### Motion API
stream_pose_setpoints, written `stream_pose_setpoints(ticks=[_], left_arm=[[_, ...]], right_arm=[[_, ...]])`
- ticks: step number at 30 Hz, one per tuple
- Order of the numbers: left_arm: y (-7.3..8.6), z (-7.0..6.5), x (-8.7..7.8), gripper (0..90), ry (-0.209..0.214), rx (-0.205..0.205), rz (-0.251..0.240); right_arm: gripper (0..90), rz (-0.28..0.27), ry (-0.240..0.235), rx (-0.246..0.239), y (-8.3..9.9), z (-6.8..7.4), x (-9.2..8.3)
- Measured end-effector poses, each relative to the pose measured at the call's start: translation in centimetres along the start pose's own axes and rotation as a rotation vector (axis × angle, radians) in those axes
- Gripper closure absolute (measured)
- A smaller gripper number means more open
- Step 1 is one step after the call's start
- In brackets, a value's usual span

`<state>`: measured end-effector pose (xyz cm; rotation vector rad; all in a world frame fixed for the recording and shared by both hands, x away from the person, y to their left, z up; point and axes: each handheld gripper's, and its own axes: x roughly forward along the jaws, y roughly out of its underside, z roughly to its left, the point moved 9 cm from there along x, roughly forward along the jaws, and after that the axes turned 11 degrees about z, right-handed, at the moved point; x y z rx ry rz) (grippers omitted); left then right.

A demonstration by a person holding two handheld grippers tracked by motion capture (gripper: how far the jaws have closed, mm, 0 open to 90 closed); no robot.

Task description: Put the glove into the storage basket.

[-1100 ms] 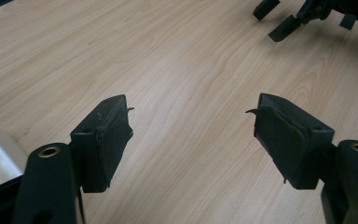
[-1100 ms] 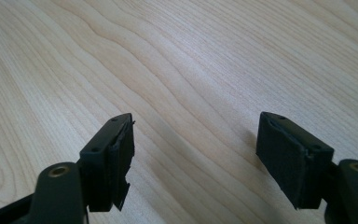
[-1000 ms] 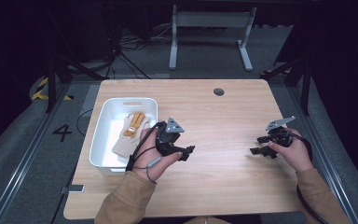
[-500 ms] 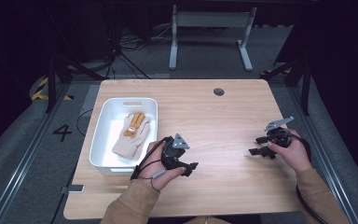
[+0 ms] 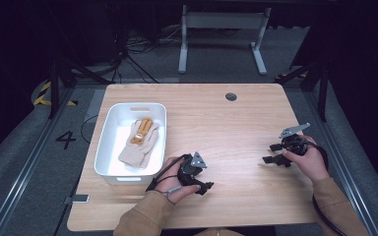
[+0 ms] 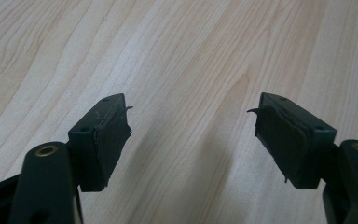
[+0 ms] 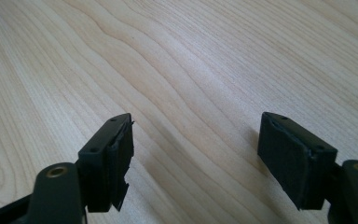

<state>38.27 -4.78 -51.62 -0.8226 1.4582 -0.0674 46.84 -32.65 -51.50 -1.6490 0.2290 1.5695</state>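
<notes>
A white bin [image 5: 109,157] stands on the left side of the wooden table [image 5: 226,123]. A cream glove [image 5: 137,145] lies inside it, with a small tan toy [image 5: 141,132] on top. My left gripper [image 5: 204,187] rests low over the table just right of the bin's near corner, jaws open and empty. In the left gripper view its pads [image 6: 114,140] stand wide apart over bare wood. My right gripper [image 5: 273,154] sits near the table's right edge, open, nothing between its pads [image 7: 291,156].
A round cable hole [image 5: 231,96] is at the table's far middle. Black cables trail from both grippers. A grey metal stand [image 5: 221,34] is on the floor behind the table. Bare wood lies between the two grippers.
My left gripper has moved down and toward the table's near edge, away from the bin's side. The right gripper has stayed where it was.
</notes>
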Motion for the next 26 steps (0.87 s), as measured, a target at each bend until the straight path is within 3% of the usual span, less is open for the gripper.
stream_pose_setpoints(ticks=[8, 26], left_arm=[[0.38, 0.05, 0.66, 24.8, -0.007, -0.001, -0.002], [0.35, 0.23, 0.27, 22.9, -0.001, -0.022, -0.01]], right_arm=[[27.5, 0.0, -0.002, -0.011, -0.03, 0.06, 0.19], [27.0, -0.003, -0.005, -0.018, -0.09, 0.14, 0.25]])
